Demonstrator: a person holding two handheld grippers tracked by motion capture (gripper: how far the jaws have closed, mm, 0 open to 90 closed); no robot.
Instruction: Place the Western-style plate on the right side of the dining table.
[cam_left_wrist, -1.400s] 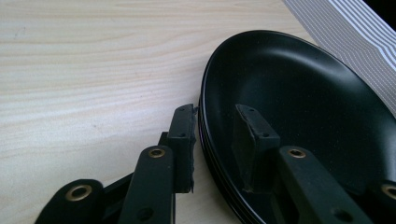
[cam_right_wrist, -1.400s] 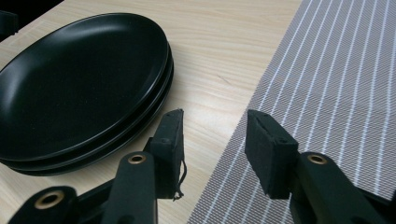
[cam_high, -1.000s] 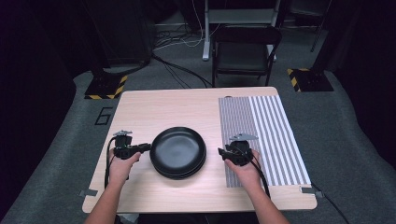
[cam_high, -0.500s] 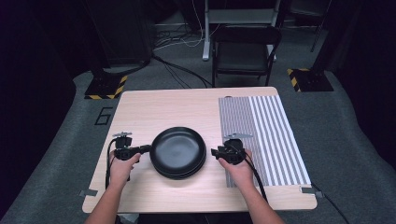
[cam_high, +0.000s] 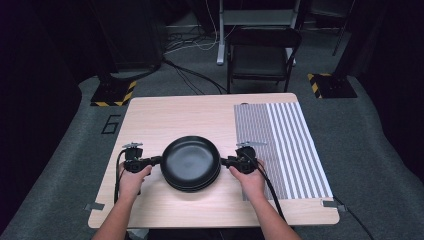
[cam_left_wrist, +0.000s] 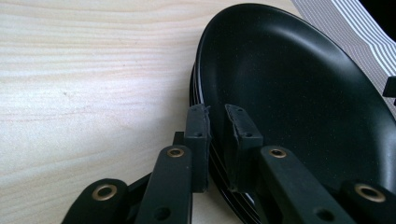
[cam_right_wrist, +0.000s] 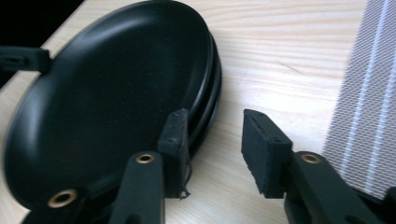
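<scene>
High view: left gripper (cam_high: 154, 162) clamps three stacked plates (cam_high: 190, 161); right gripper (cam_high: 226, 162) jaws open.

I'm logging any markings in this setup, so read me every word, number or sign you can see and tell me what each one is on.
"6": a dark outlined numeral on the grey floor left of the table, at.
No readable text on the black plates, the striped mat or either gripper.

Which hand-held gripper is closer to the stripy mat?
The right one. The right hand-held gripper sits between the plates and the striped mat, right at the mat's edge. The left hand-held gripper is across the plates, clamped on their far rim.
</scene>
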